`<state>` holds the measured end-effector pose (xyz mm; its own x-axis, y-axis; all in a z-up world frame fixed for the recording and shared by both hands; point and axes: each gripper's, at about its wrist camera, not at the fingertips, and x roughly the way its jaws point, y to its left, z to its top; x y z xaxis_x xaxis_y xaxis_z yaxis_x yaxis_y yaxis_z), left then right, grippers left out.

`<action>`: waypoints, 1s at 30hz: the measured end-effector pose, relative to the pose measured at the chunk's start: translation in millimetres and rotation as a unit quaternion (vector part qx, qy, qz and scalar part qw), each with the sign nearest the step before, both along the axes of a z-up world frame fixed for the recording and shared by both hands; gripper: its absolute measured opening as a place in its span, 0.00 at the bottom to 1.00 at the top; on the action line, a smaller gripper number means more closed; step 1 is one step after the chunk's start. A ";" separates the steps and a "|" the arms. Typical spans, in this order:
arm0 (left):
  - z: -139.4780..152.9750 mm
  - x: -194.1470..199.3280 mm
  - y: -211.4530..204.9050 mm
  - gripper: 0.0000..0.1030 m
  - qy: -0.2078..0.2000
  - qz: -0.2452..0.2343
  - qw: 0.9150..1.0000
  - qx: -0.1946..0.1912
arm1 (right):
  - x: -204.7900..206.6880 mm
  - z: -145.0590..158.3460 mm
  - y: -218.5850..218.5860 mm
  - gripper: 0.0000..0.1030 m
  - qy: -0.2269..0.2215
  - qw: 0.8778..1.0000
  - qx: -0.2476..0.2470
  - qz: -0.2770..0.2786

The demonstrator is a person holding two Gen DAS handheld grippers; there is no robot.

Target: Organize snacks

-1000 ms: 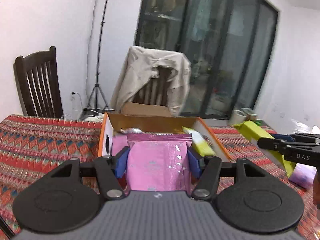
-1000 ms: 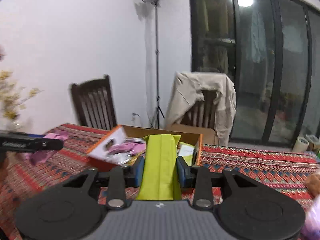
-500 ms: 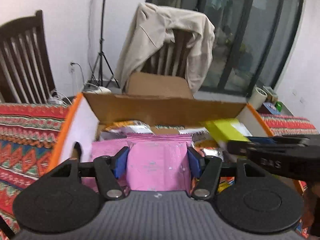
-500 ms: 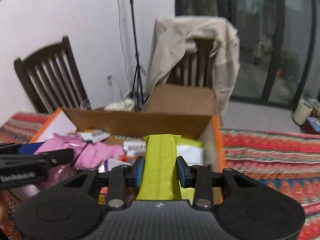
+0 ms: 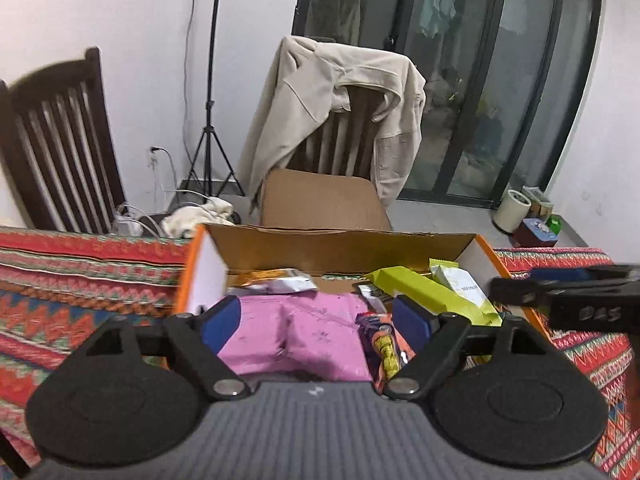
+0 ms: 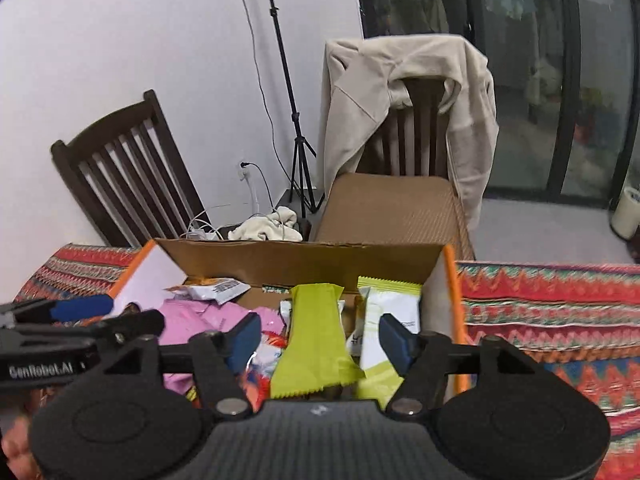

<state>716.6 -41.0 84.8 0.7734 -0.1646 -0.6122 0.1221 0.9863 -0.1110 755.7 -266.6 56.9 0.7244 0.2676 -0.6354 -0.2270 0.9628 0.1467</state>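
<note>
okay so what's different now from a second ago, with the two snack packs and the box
Both tools came in over the cardboard box. The left tool let go of the pink pack and the right tool let go of the yellow-green pack; both packs now lie in the box, and both tools' jaws are opening. The box, striped cloth and chairs stayed put.

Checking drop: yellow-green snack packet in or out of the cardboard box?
In. Yellow-green snack packet lies inside the orange-edged cardboard box, between the opening right tongs, pads clear.
</note>
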 end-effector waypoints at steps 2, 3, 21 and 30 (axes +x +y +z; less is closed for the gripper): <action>16.0 -17.6 5.9 0.86 -0.001 0.002 1.000 0.016 | -19.4 19.9 -5.0 0.66 -0.012 1.000 -0.015 -0.003; 24.9 -27.5 9.7 0.87 0.000 0.002 1.000 0.024 | -28.4 29.5 -7.9 0.67 -0.016 1.000 -0.020 -0.005; 90.7 -260.4 49.5 0.98 -0.080 0.031 0.996 0.033 | -255.1 120.9 -53.1 0.90 -0.094 0.994 -0.046 -0.022; 37.5 -424.4 65.4 1.00 -0.133 0.049 0.990 0.014 | -405.4 70.0 -52.5 0.94 -0.169 0.986 0.003 -0.013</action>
<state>292.2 24.4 122.3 0.9193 -0.0672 -0.3877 0.0472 0.9970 -0.0608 350.3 -319.1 127.0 0.9008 0.2487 -0.3559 -0.2385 0.9684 0.0729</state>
